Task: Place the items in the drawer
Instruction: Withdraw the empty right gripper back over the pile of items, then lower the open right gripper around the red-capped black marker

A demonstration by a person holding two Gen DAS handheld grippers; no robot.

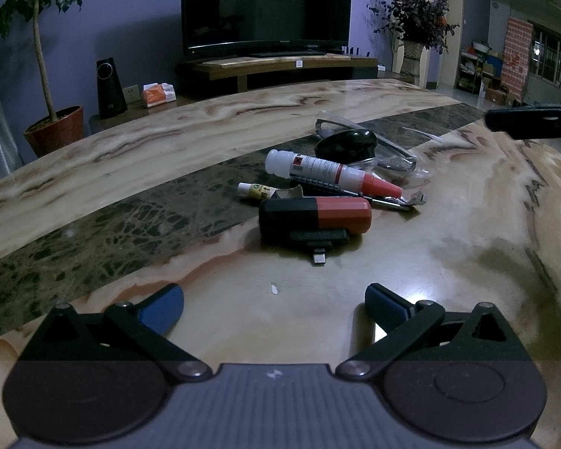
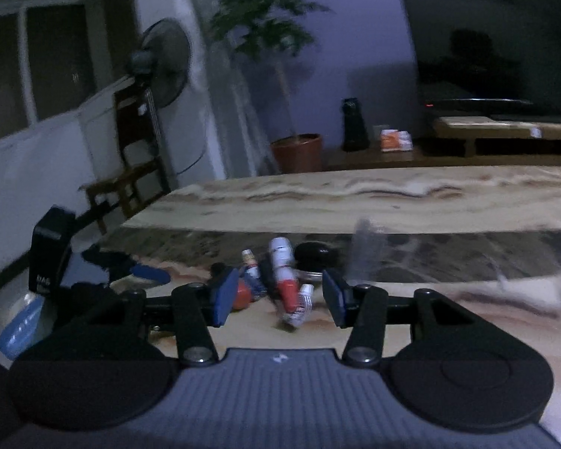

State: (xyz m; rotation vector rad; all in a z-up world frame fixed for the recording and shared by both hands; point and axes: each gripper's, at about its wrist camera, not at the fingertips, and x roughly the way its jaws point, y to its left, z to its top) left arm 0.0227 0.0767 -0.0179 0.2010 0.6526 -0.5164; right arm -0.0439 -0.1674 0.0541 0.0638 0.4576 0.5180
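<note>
While both grippers hover over the table (image 1: 467,247), left gripper (image 1: 273,308) has fingers spread wide, nothing between them; right gripper (image 2: 276,299) part-spread, also empty. Items lie mid-table: bottle (image 1: 329,172), black-red case (image 1: 314,217), small tube (image 1: 256,189), razor (image 1: 374,194), well clear of table edges.

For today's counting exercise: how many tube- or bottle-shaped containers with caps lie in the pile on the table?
2 are clearly visible: the white bottle with a red cap across the pile's middle, and a small white tube at its left end. The pile may hide others.
</note>
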